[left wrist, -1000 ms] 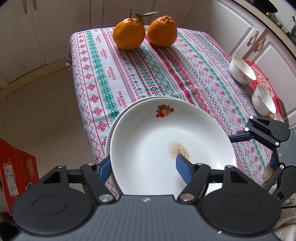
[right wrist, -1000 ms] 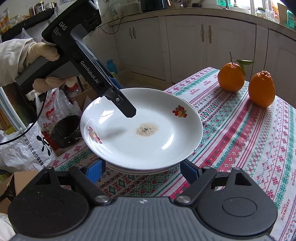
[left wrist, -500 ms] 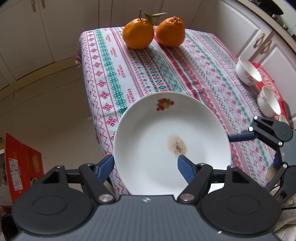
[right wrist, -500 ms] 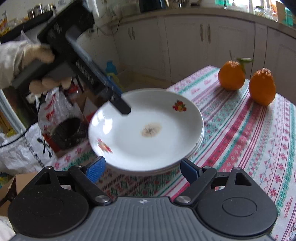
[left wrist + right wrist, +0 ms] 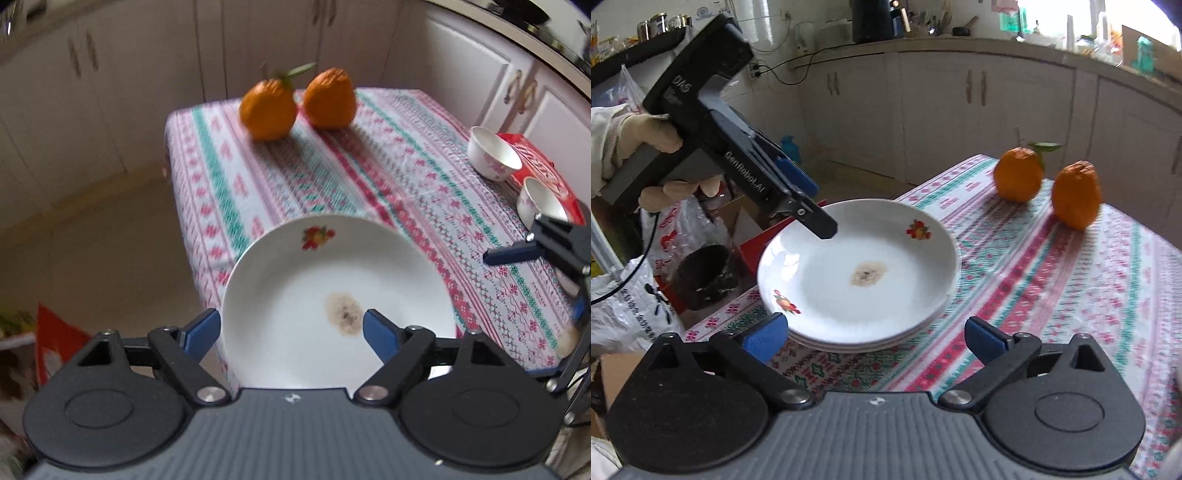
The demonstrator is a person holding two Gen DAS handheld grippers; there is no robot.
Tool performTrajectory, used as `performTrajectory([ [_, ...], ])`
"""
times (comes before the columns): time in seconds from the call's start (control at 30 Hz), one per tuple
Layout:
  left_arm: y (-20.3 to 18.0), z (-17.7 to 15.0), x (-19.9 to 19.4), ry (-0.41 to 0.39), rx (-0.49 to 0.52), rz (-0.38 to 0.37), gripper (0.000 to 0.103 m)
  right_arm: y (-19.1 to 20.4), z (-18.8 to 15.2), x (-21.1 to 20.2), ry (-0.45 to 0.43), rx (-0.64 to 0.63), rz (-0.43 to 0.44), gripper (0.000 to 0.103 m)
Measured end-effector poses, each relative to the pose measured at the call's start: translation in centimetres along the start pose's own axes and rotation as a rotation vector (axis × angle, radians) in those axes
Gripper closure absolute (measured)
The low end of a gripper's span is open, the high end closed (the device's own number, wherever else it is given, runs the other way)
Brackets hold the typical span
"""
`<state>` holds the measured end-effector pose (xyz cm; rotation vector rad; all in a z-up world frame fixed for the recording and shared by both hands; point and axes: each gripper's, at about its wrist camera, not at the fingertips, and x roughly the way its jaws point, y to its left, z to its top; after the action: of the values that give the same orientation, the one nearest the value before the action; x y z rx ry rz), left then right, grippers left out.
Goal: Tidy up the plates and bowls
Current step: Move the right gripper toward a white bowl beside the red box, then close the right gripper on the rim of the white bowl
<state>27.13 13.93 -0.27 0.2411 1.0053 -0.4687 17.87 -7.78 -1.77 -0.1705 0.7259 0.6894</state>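
Both the left tongs and right tongs are opening off the stacked plates, holding nothing; I'd judge the two bowls beyond that stack come next.

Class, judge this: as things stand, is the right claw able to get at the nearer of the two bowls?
Probably yes. The right claw, jaws opening and empty, hovers close beside the nearer bowl, with only bare tablecloth between; the plate stack lies off to the other side.

I count three white plates stacked on the tabletop, two oranges, and two small floral bowls in my left view.
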Motion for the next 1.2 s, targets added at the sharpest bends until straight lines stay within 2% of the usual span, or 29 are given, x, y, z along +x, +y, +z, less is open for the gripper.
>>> performTrajectory([
  [0.13,-3.4,-0.1,-1.3,-0.081,0.065,0.028,0.011,-0.3,-1.0,-2.8,-0.037,-0.015,-0.088,0.0],
  [0.23,-6.5,-0.5,-1.9,-0.139,0.11,0.026,0.011,-1.0,-2.3,-5.2,-0.057,-0.002,-0.149,0.0],
  [0.47,-14.3,-1.8,-0.6,-0.242,0.159,-0.036,0.005,-3.1,-6.2,-10.8,-0.07,0.041,-0.303,0.0],
  [0.63,-19.2,-2.4,1.2,-0.253,0.134,-0.166,0.005,-5.1,-9.7,-14.2,-0.068,0.124,-0.392,0.0],
  [0.7,-21.4,-2.6,1.9,-0.258,0.155,-0.206,0.005,-6.0,-11.1,-15.3,-0.062,0.166,-0.429,0.0],
  [0.83,-25.7,-3.1,2.7,-0.274,0.264,-0.247,0.005,-7.8,-13.7,-17.7,-0.064,0.246,-0.485,0.0],
  [1.0,-30.4,-4.4,3.6,-0.299,0.44,-0.262,0.005,-9.8,-16.2,-18.9,-0.061,0.314,-0.502,0.0],
  [1.2,-33.0,-4.5,5.3,-0.291,0.452,-0.325,0.005,-11.6,-17.7,-18.7,-0.024,0.374,-0.498,0.0],
])
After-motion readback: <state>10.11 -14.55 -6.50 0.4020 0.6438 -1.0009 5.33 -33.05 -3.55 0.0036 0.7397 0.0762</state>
